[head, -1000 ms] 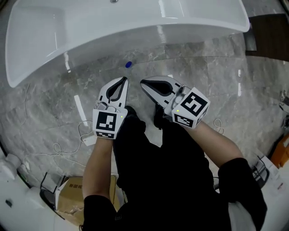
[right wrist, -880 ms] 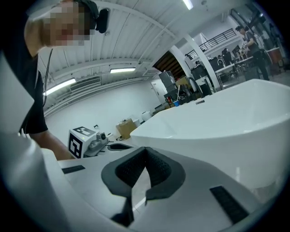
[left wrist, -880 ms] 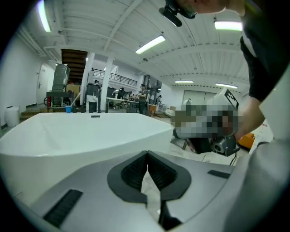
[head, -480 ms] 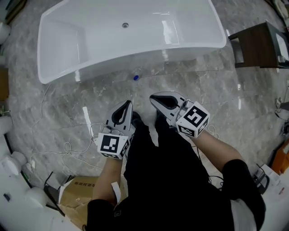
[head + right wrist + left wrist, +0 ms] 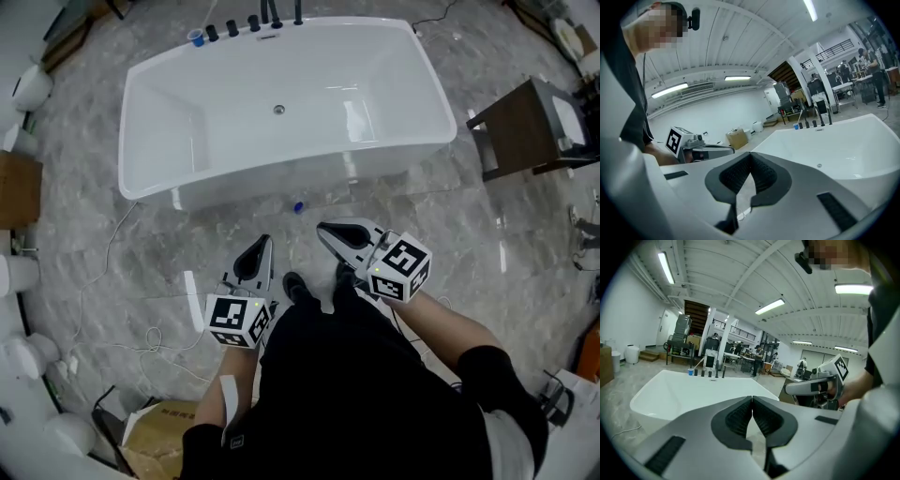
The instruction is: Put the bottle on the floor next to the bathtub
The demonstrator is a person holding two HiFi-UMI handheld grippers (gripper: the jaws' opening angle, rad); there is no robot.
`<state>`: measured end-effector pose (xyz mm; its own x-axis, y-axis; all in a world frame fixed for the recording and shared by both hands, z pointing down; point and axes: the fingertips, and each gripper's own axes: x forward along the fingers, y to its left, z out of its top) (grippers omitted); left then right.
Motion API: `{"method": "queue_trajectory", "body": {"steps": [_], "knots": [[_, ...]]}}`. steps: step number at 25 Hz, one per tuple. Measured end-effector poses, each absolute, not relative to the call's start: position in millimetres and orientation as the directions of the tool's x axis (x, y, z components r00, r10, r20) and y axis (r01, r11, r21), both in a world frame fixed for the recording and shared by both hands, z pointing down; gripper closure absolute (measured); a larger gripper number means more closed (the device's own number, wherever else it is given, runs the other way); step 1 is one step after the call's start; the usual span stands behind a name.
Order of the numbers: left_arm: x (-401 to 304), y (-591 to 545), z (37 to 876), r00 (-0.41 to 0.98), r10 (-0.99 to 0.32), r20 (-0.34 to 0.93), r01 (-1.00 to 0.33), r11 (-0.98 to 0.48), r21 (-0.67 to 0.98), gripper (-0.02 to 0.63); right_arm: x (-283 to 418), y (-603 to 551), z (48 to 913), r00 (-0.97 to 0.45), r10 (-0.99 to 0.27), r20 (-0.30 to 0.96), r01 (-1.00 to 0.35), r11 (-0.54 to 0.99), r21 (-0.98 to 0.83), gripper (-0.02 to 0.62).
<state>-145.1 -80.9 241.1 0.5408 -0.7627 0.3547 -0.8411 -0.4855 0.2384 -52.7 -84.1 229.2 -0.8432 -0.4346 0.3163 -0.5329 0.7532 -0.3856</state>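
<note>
A small clear bottle with a blue cap [image 5: 298,206] stands on the marble floor, close to the near wall of the white bathtub [image 5: 159,192]. My left gripper [image 5: 265,240] is held above the floor a little short of the bottle, shut with nothing in it. My right gripper [image 5: 322,228] hangs beside it, also shut and empty. In the left gripper view the left gripper [image 5: 752,399] has its pads together, with the right gripper [image 5: 813,387] and the bathtub [image 5: 684,390] beyond. The right gripper view shows the right gripper [image 5: 750,154] closed, the left gripper [image 5: 701,151] and the bathtub [image 5: 843,140].
Dark taps [image 5: 253,22] line the tub's far rim. A dark wooden side table [image 5: 525,127] stands to the right. A white cable [image 5: 141,319] trails over the floor at left, and a cardboard box [image 5: 159,441] sits at bottom left. The person's dark trousers and shoes are below the grippers.
The view has pulled up and back, so the whole bathtub now shows. Both grippers have drawn away from the bottle towards the person. The bottle stays by the tub.
</note>
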Motion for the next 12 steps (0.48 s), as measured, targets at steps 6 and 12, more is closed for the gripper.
{"method": "queue_trajectory", "body": {"steps": [6, 12], "knots": [[-166, -60, 195, 0.554, -0.768, 0.321, -0.832, -0.495, 0.251, 0.589, -75, -63, 192, -0.849, -0.455, 0.269, -0.528, 0.757, -0.385, 0.568], [-180, -46, 147, 0.556, -0.790, 0.258, -0.831, -0.521, 0.195, 0.589, -98, -50, 148, -0.888, -0.430, 0.165, -0.461, 0.825, -0.327, 0.568]]}}
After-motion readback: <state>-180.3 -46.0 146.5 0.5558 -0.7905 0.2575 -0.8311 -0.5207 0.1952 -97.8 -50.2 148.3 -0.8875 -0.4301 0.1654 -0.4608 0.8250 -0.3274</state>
